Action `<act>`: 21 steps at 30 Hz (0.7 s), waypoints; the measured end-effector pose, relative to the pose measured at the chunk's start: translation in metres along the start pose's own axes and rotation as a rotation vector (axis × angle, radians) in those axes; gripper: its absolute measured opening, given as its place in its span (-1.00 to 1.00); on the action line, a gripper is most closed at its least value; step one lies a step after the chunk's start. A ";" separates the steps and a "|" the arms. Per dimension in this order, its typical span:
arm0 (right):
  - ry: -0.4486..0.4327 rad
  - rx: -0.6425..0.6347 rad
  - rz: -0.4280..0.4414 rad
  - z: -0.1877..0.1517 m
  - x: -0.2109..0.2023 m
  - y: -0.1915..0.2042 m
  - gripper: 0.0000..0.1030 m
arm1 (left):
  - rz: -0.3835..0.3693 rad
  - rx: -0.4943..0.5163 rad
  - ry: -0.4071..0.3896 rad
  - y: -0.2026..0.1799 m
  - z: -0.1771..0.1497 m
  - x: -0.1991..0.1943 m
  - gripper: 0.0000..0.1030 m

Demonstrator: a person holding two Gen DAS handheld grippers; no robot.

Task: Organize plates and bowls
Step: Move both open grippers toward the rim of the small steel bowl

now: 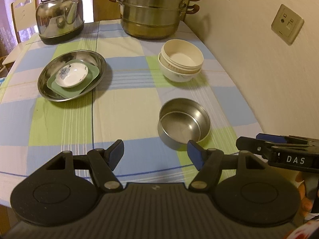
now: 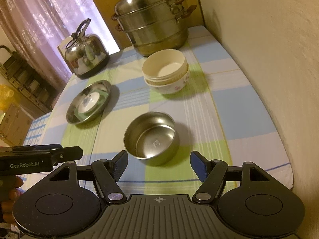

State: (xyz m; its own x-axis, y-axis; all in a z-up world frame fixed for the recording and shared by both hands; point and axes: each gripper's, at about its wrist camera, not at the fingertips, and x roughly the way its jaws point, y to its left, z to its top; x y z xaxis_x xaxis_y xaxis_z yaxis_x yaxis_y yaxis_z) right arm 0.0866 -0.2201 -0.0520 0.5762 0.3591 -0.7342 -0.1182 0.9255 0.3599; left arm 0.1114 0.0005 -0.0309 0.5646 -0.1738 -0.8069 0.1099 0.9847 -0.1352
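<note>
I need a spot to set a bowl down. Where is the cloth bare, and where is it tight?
Bare: the near-left cloth below the steel plate, and the strip between it and the steel bowl. Tight: the back, kettle beside steamer pot, with the stacked bowls just before it.

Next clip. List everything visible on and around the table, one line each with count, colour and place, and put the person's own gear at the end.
steel bowl: 1, silver, empty, near edge in front of both grippers
stacked bowls: 2, cream one nested in a white floral one, right side beyond the steel bowl
steel plate: 1, silver, left of centre
green dish: 1, pale green, squarish, inside the steel plate
small saucer: 1, white with blue flower, on the green dish
kettle: 1, steel, far left
steamer pot: 1, steel, tiered, brown handles, far centre
tablecloth: 1, blue, green and cream check
wall sockets: several, beige, right wall
chair: 1, pale, behind the kettle
left hand-held gripper: 1, black, blue pads, open, empty
right hand-held gripper: 1, same, open, empty
</note>
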 end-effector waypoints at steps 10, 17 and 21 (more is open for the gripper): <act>0.006 -0.035 0.013 -0.010 -0.005 0.000 0.34 | 0.030 -0.016 -0.011 -0.010 -0.015 -0.011 0.32; 0.014 -0.049 0.029 -0.014 -0.005 0.002 0.34 | 0.038 -0.027 -0.011 -0.013 -0.024 -0.017 0.32; 0.018 -0.050 0.034 -0.016 -0.004 0.003 0.34 | 0.037 -0.031 -0.007 -0.012 -0.025 -0.017 0.32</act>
State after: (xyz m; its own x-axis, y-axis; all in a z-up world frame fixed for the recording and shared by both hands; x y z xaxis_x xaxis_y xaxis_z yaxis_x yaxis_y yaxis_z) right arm 0.0710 -0.2168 -0.0577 0.5566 0.3920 -0.7324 -0.1783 0.9175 0.3555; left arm 0.0804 -0.0079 -0.0299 0.5736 -0.1368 -0.8076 0.0634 0.9904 -0.1227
